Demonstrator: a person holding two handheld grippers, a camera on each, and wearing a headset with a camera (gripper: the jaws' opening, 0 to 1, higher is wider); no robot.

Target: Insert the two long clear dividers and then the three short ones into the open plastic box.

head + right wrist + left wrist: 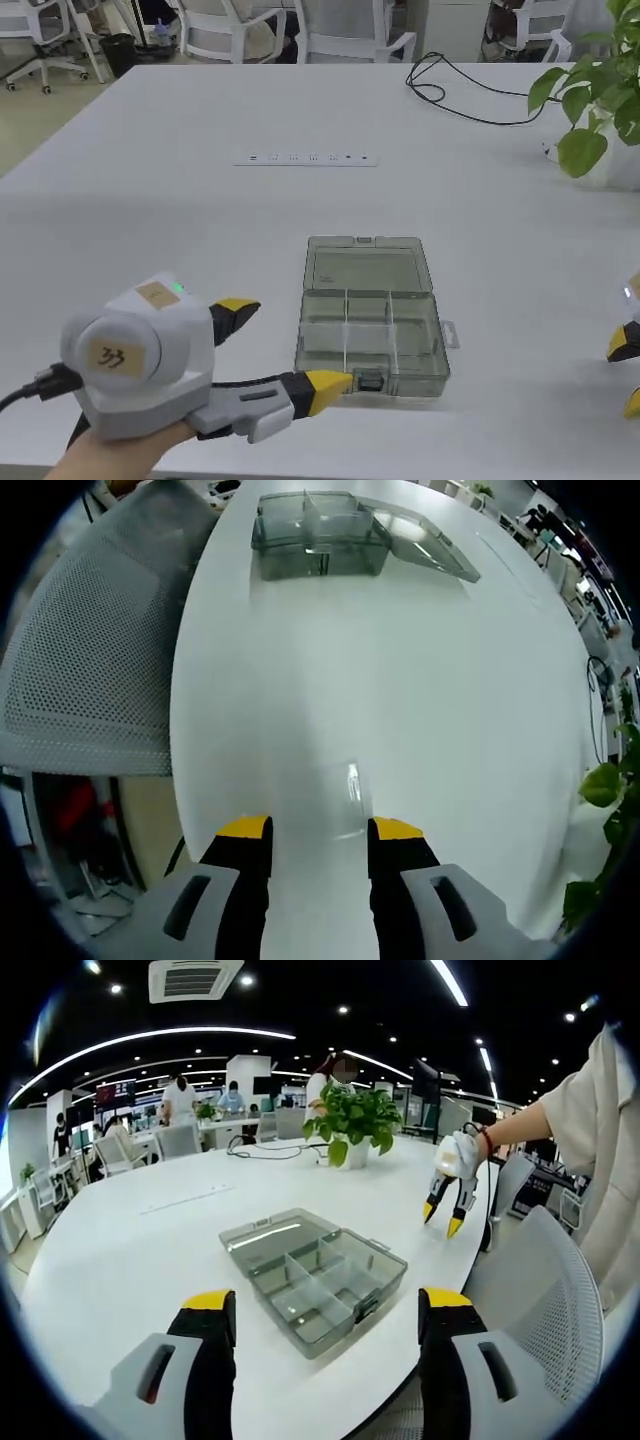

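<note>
At centre of the head view, a shade toward 5 o'clock on the white table (150,220): clear plastic box (372,345), open, with lid (367,268) laid flat toward 12 o'clock. Inside the box, clear dividers (347,335) standing upright and splitting it into compartments.

At 7 o'clock, left gripper (283,345) in a hand (110,458), jaws wide apart, clamped on nothing. Near yellow tip just beside the box's front wall at the latch; contact impossible to tell. In the left gripper view (328,1305), box straight ahead at 12 o'clock between the spread jaws.

At 4 o'clock on the frame edge, right gripper (628,372), well apart from the box. In the right gripper view (320,830), jaws apart over bare table, gripping nothing, box far off at 12 o'clock.

Toward 12 o'clock, a power strip (306,158); at 1 o'clock a black cable (450,92); at 2 o'clock a plant (595,95).
</note>
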